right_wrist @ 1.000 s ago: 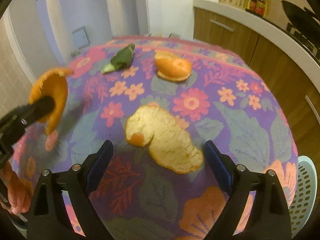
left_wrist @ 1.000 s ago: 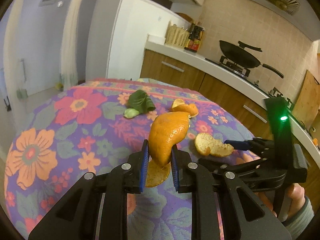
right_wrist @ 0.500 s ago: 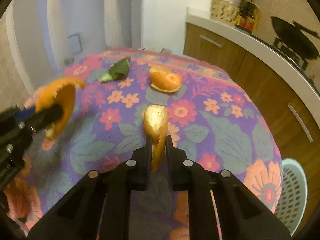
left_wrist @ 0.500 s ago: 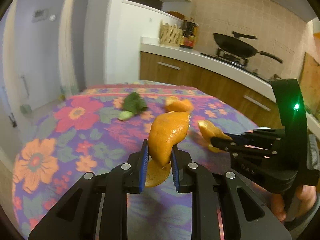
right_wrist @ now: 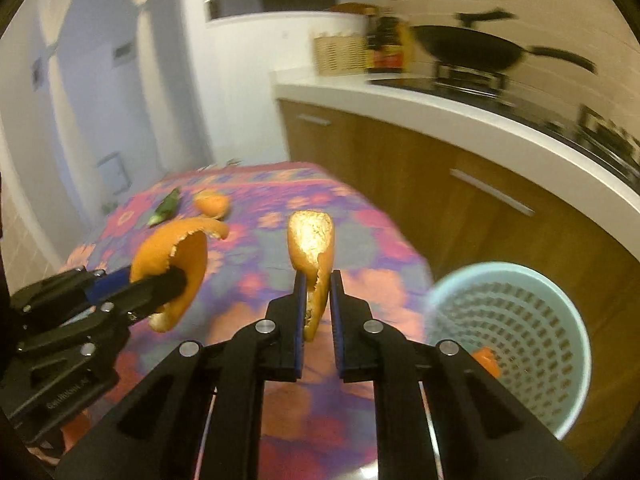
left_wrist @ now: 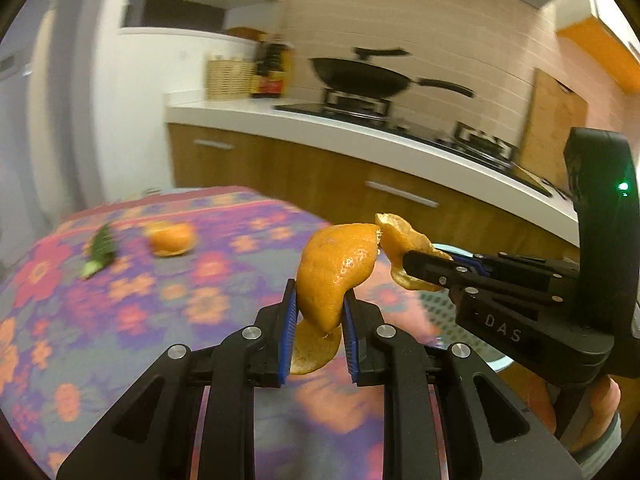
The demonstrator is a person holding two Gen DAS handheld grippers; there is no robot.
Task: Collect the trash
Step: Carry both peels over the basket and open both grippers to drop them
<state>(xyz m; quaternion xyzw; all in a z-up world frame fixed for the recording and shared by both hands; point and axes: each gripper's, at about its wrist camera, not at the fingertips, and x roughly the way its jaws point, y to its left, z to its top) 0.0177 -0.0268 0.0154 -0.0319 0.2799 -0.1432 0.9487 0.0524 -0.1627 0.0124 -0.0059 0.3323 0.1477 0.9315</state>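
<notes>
My left gripper is shut on a big curved orange peel, held above the floral tablecloth. My right gripper is shut on a second orange peel, pith side facing me. In the left wrist view the right gripper shows from the side with its peel just right of mine. In the right wrist view the left gripper and its peel hang at the left. A third orange peel and a green leaf scrap lie on the far table.
A pale blue perforated waste basket stands on the floor right of the table, with an orange scrap inside. Behind it run wooden cabinets and a white counter with a wok. A hand holds the right gripper.
The right gripper closed on the peel that lay on the cloth and lifted it. Both grippers, each with a peel, have swung right toward the basket; the table has slid left.
</notes>
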